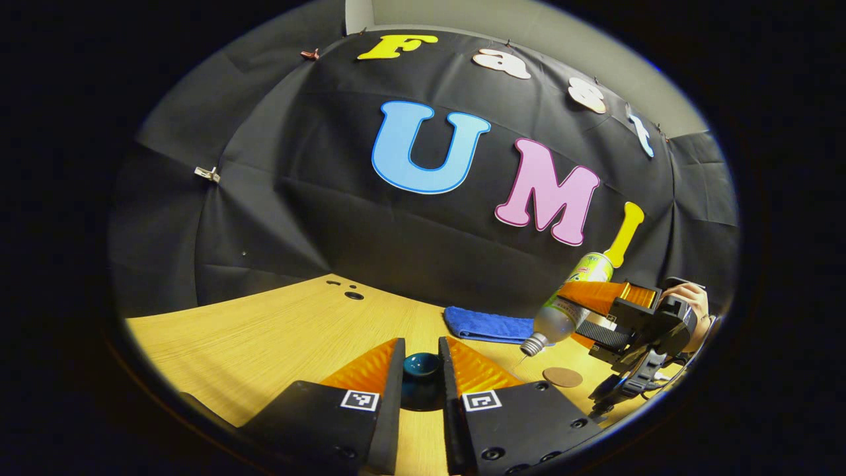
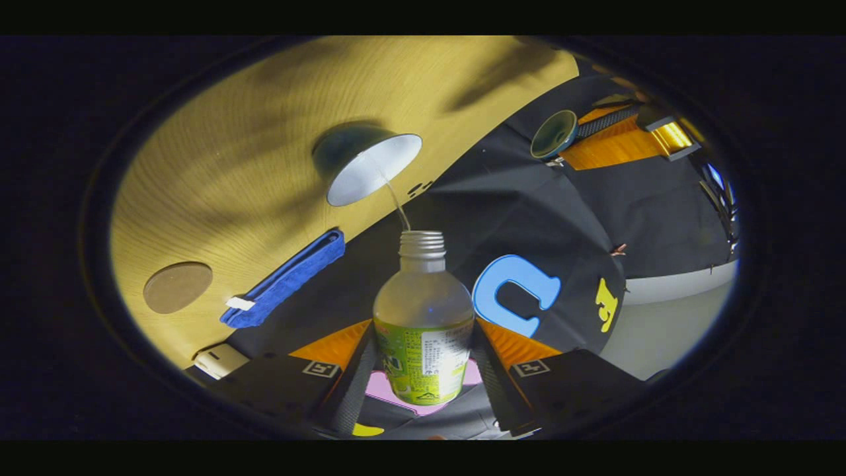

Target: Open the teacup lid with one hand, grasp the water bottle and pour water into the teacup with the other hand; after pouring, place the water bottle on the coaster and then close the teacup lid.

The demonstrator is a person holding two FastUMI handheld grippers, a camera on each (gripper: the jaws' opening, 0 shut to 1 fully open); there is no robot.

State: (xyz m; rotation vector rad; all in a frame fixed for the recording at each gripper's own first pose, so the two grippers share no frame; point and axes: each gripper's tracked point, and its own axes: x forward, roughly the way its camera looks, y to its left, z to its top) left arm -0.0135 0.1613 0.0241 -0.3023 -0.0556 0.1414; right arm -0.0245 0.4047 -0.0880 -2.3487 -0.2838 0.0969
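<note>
Clear water runs in a thin stream from the mouth of the water bottle into the open teacup, which stands on the wooden bench with its white inside showing. Both fingers of the right hand-held gripper press on the bottle's labelled body, and the bottle is tipped neck-down; in the left gripper view it hangs at the right, above the bench, with a person's hand behind it. The left hand-held gripper is closed on the dark teacup lid, held clear of the cup. A round brown coaster lies bare on the bench, near a folded blue cloth. My reading is that pouring is under way, with the bottle not yet on the coaster and the lid not yet back. The stream is slender and enters close to the cup's rim, so a small drift of the bottle's mouth could send water onto the bench. Tipping further could bring a gush and overfill the cup. The bottle's smooth, rounded body might also twist between the fingers.
</note>
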